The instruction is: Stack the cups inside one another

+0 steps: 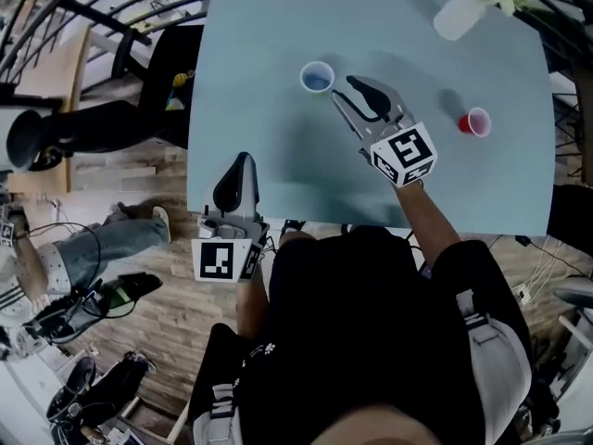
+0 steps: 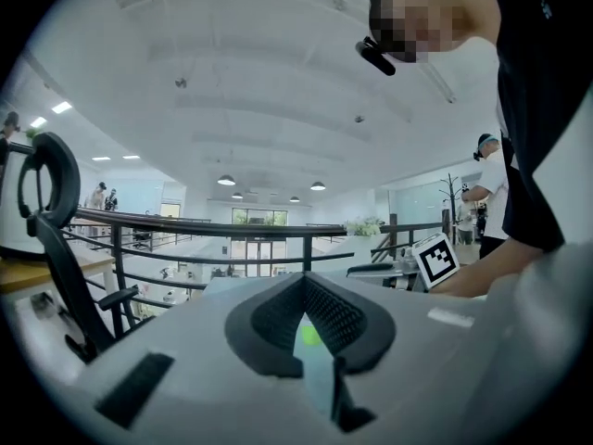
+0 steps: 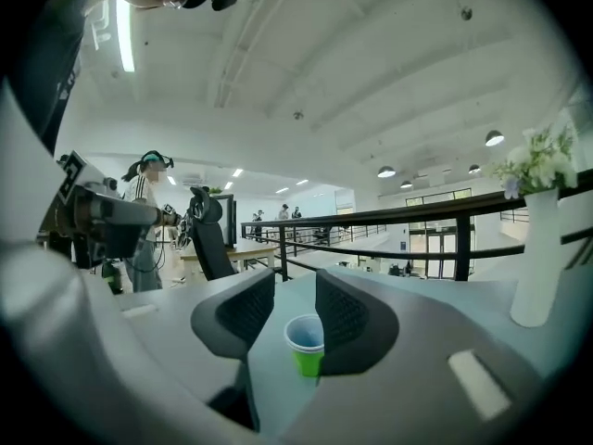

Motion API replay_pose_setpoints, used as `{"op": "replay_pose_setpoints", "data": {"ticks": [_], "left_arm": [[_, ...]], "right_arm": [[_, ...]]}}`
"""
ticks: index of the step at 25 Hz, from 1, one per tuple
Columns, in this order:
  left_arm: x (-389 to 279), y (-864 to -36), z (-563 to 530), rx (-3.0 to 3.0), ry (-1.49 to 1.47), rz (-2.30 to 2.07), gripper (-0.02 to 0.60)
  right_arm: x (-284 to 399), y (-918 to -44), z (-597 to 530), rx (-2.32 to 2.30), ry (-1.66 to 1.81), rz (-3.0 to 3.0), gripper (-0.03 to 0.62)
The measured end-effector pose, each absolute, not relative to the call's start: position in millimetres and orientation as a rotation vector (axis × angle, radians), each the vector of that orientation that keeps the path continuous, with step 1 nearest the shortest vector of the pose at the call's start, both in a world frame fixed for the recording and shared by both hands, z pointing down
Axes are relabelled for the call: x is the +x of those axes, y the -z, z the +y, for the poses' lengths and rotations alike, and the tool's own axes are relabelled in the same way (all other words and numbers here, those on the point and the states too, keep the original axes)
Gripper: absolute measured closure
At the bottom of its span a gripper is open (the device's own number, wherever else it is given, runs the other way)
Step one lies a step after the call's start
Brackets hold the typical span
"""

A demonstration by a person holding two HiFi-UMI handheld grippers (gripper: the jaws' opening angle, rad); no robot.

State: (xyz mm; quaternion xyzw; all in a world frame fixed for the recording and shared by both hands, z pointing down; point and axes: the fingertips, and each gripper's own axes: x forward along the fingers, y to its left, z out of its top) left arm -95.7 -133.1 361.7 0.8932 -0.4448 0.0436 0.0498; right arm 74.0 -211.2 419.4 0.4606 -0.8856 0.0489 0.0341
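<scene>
Right gripper (image 1: 343,88) jaws part-open, empty; green cup (image 1: 317,78) just beyond tips on table (image 1: 278,146). Left gripper (image 1: 241,161) clenched, empty. Red cup (image 1: 475,122) well apart. Risk: off-centre approach knocks light cup over; hard squeeze crushes wall.

We can find no words and no numbers that we can read. The only signs we see are black and white square marks. One is on the left cube (image 1: 222,260), which sits on the left gripper (image 1: 240,163). More are on the right cube (image 1: 405,156), which sits on the right gripper (image 1: 352,88). They are blocky patterns, not letters. We also see a little white print (image 1: 262,349) on the person's black top (image 1: 371,304), but it is too small for us to read.
</scene>
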Motion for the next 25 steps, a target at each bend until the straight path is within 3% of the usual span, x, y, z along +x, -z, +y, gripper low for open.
{"op": "replay_pose_setpoints", "data": {"ticks": [9,25], "left_arm": [[-20,-357,-144,2.876,-0.109,-1.018,0.588],[105,-368,-116,3.038,-0.152,-0.483,0.588]], "right_arm": [[120,-395,-139,1.627,-0.107,-2.629,0.582],[207,-393,-50,2.019,-0.115,-2.345,0.586]]}}
